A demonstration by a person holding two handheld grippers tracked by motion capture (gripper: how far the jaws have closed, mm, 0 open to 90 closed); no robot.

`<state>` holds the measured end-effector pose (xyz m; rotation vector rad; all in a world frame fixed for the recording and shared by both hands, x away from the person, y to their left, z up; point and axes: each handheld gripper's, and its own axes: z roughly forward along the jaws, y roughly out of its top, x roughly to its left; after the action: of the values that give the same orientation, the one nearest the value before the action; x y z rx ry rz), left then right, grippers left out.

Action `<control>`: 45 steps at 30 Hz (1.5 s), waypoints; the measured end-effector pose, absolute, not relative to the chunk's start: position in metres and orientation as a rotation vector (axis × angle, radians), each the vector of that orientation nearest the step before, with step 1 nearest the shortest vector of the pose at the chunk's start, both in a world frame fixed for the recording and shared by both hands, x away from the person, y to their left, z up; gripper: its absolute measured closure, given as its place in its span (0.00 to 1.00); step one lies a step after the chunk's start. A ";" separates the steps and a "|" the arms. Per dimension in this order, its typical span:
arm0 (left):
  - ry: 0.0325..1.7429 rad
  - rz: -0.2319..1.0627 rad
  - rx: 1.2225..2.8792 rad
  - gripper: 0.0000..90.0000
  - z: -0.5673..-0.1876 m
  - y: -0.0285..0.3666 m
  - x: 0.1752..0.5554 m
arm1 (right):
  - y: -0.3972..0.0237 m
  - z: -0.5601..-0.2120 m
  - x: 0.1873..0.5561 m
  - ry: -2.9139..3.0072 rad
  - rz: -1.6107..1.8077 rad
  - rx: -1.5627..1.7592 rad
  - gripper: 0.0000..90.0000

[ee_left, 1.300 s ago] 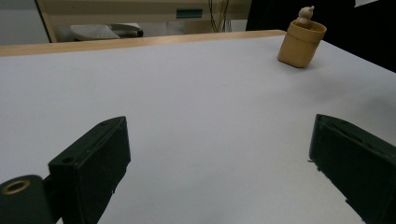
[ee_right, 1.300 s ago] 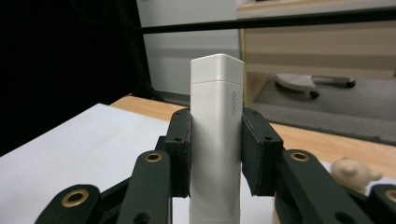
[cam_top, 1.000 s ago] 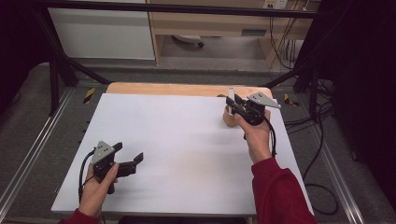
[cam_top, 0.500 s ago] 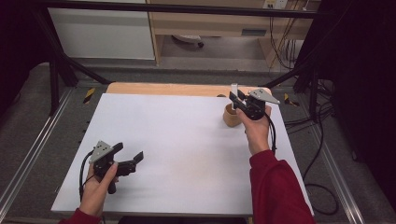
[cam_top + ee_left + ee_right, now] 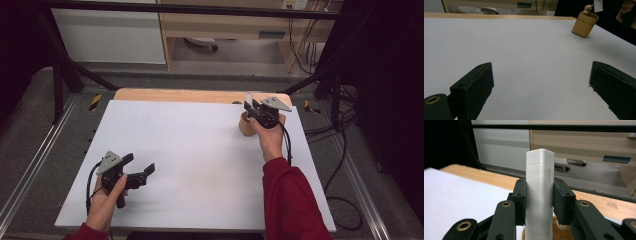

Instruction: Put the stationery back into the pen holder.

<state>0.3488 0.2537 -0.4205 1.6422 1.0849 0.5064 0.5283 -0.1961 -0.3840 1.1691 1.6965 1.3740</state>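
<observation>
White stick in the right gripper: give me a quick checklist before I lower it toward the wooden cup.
1. Right gripper clamped on the white stick: ok.
2. Stick upright between the pads: ok.
3. Wooden cup standing upright on the table: ok.
4. Room in the cup: cannot tell; a small wooden peg already sticks out of it.
5. Stick lined up over the cup: cannot tell.
6. Left gripper open and well away: ok.

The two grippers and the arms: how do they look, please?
Both grippers, left and right, are black, each topped by a grey three-cornered plate and trailing a black cable. The fingers are blocky black pads. The person wears red sleeves.
</observation>
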 end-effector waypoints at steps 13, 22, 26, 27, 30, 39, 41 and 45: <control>1.042 0.473 1.676 0.06 -0.421 0.247 0.348 | -0.190 -0.398 0.535 1.743 1.276 1.115 0.74; 1.031 0.467 1.683 0.06 -0.421 0.246 0.347 | -0.189 -0.403 0.537 1.765 1.241 1.101 0.73; 1.029 0.467 1.686 0.06 -0.421 0.245 0.347 | -0.188 -0.405 0.538 1.770 1.220 1.105 0.73; 1.028 0.467 1.687 0.06 -0.421 0.245 0.347 | -0.188 -0.405 0.538 1.771 1.217 1.102 0.73; 1.029 0.466 1.688 0.06 -0.422 0.245 0.347 | -0.188 -0.406 0.538 1.772 1.207 1.101 0.73; 1.028 0.463 1.691 0.06 -0.422 0.244 0.346 | -0.191 -0.404 0.537 1.767 1.204 1.145 0.58; 1.030 0.464 1.690 0.06 -0.421 0.245 0.347 | -0.191 -0.400 0.534 1.768 1.201 1.150 0.51; 1.035 0.465 1.681 0.06 -0.421 0.245 0.347 | -0.193 -0.388 0.526 1.750 1.231 1.184 0.36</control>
<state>0.3467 0.2452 -0.4212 1.6814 1.0352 0.4653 0.5259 -0.1935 -0.3882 1.1839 1.7498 1.2307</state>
